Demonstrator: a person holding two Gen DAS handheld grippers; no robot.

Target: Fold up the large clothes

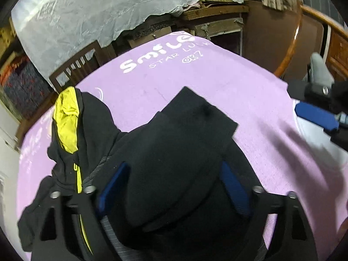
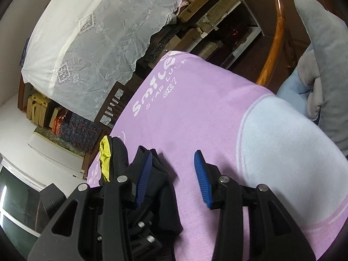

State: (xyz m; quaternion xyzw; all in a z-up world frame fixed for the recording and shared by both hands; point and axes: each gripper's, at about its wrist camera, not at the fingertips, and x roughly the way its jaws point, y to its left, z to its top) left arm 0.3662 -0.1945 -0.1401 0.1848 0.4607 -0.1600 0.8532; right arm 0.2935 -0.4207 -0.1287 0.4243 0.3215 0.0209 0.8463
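Note:
A black jacket (image 1: pixel 174 152) with a yellow lining (image 1: pixel 65 119) and a yellow zip lies bunched on a lilac blanket (image 1: pixel 195 76) printed with white words. My left gripper (image 1: pixel 174 188) points down over it, jaws wide apart, a folded black part of the jacket filling the gap between the blue pads (image 1: pixel 113 187). I cannot see whether they press on it. The right gripper (image 2: pixel 171 180) hovers open above the blanket (image 2: pixel 195 108). Its left pad (image 2: pixel 142 178) sits beside the jacket's edge (image 2: pixel 156 169). One right pad (image 1: pixel 315 117) shows at the left wrist view's right edge.
A grey and pale blue soft object (image 2: pixel 322 65) lies at the right, by a curved wooden rail (image 2: pixel 269 50). A white lace cloth (image 2: pixel 97 32) drapes over furniture beyond the blanket. A dark wooden chair back (image 1: pixel 74 69) and cluttered shelves (image 2: pixel 217 21) stand behind.

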